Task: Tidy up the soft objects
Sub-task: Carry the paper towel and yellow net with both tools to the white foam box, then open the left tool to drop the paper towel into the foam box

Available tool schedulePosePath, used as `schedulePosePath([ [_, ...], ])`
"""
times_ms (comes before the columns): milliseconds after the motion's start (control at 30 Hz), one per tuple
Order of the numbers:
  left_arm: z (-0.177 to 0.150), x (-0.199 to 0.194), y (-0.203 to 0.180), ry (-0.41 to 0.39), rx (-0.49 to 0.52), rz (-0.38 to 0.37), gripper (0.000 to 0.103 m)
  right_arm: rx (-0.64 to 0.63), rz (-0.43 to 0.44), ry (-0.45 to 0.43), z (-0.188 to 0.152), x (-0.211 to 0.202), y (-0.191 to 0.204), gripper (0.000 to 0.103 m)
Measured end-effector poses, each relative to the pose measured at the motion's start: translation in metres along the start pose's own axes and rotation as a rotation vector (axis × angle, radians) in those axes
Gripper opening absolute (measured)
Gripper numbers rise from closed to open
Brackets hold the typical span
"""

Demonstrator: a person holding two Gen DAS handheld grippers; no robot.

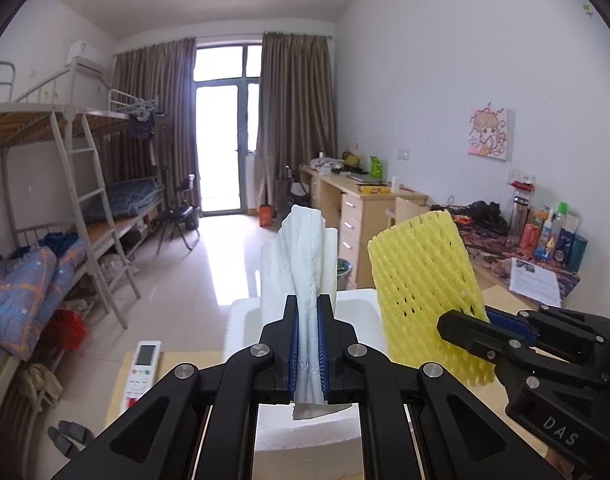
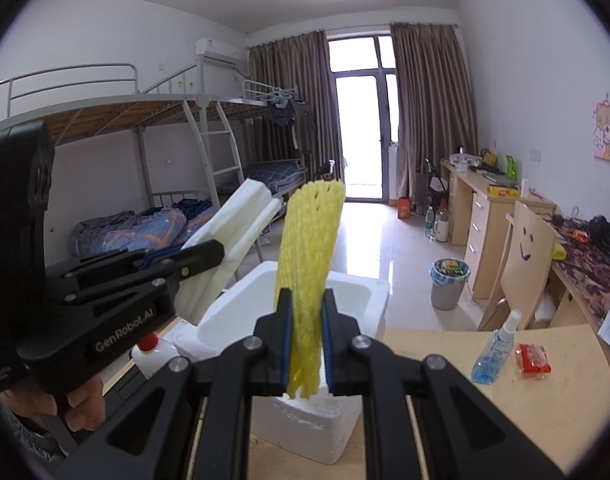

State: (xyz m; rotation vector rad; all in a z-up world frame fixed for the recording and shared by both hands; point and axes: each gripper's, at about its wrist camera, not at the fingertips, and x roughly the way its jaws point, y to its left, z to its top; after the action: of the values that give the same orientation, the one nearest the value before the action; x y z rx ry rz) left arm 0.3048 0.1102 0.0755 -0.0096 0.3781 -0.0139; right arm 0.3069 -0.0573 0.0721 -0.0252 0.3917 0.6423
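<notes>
While both soft things are lifted clear of the table (image 2: 545, 360), the left tongs (image 1: 308, 344) are pressed together on a folded white cloth (image 1: 301, 264), which stands up from between their blue pads, and the right tongs (image 2: 307, 340) pinch a yellow foam net sleeve (image 2: 309, 248) near its lower end, so most of it rises above them. Each piece is gripped low, I reckon, so that it keeps its shape and can be lowered end first. Just below and ahead of both tongs sits an open white foam box (image 2: 369, 292), its hollow facing up; it looks like the place meant for them, and the pair hover over its near rim, side by side but apart. Left of the left tongs a remote control (image 1: 142, 372) lies on the table; right of the right tongs stand a blue spray bottle (image 2: 495, 350) and a red packet (image 2: 532, 358), well out of the way. A white bottle with a red cap (image 2: 157, 354) sits just beside the box.
</notes>
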Motion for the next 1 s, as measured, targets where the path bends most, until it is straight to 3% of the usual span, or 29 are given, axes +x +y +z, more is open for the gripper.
schedulePosePath([
  [233,-0.004,0.019,-0.004,0.045,-0.009,-0.126,0.009,0.040,-0.035,0.002,0.005,-0.009,-0.007,0.016],
  [600,-0.014,0.032,-0.014,0.094,0.000,-0.153,0.011,0.049,-0.043,-0.015,0.008,-0.012,-0.008,0.016],
  [667,-0.014,0.038,-0.016,0.106,0.000,-0.150,0.019,0.053,-0.043,-0.009,0.008,-0.011,-0.009,0.016],
  [733,-0.014,0.042,-0.016,0.112,-0.006,-0.126,0.050,0.057,-0.047,-0.005,0.008,-0.009,-0.012,0.016],
  [800,-0.015,0.044,-0.014,0.113,-0.014,-0.110,0.063,0.064,-0.049,-0.003,0.009,-0.008,-0.013,0.016],
  [900,-0.014,0.045,-0.009,0.110,-0.037,-0.108,0.066,0.063,-0.055,-0.006,0.009,-0.007,-0.015,0.016],
  [1000,-0.013,0.043,-0.008,0.106,-0.044,-0.102,0.082,0.068,-0.055,-0.007,0.009,-0.007,-0.016,0.016],
])
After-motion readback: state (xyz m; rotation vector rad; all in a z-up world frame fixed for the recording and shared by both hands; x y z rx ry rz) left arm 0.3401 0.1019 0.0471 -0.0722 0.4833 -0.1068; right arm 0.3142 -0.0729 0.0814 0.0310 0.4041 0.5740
